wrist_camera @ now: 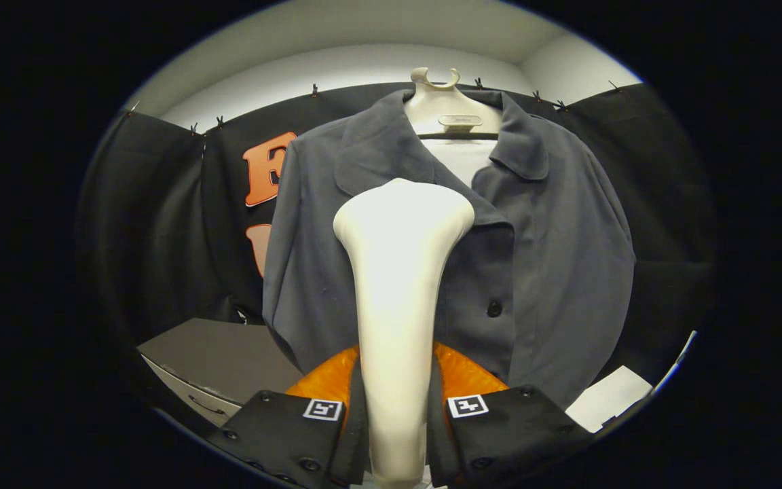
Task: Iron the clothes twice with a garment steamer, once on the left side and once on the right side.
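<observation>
Seemingly mid-pass, my gripper (396, 407) clamped the steamer (401, 272), head at the shirt's (554, 272) twelve o'clock collar, both sides unconfirmed.

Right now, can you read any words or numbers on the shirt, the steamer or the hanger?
Shirt: no words or numbers.
Garment steamer, clamped between the gripper fingers: plain, no text.
Hanger: a small raised mark on its plate, too small and blurred to read.
Square tags on the fingers: black-and-white patterns, not words.
</observation>
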The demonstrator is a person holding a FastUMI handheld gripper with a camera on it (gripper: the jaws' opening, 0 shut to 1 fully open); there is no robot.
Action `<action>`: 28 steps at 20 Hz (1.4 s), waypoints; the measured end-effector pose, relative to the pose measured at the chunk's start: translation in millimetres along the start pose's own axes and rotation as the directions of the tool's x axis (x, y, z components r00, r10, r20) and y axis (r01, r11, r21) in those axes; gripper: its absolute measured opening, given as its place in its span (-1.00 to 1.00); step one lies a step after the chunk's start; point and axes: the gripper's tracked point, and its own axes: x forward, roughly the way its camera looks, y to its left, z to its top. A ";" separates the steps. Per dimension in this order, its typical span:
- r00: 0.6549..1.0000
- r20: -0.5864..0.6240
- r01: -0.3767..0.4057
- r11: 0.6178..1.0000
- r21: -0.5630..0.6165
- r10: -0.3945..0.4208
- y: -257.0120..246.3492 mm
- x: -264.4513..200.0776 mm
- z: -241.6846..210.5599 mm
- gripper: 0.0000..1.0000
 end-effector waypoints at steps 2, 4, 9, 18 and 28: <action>1.000 -0.013 0.007 1.000 0.011 -0.007 -4.0 1.9 -11.5 -0.15; 0.999 -0.035 0.018 1.000 0.013 -0.017 -9.9 0.7 -28.4 -0.15; 0.995 -0.098 0.032 0.999 0.019 -0.030 -18.6 3.7 -69.2 -0.15; 0.982 -0.185 0.056 0.998 0.035 -0.048 -26.9 8.9 -118.2 -0.15; 0.950 -0.308 0.062 0.998 0.010 -0.056 -34.8 6.5 -187.9 -0.15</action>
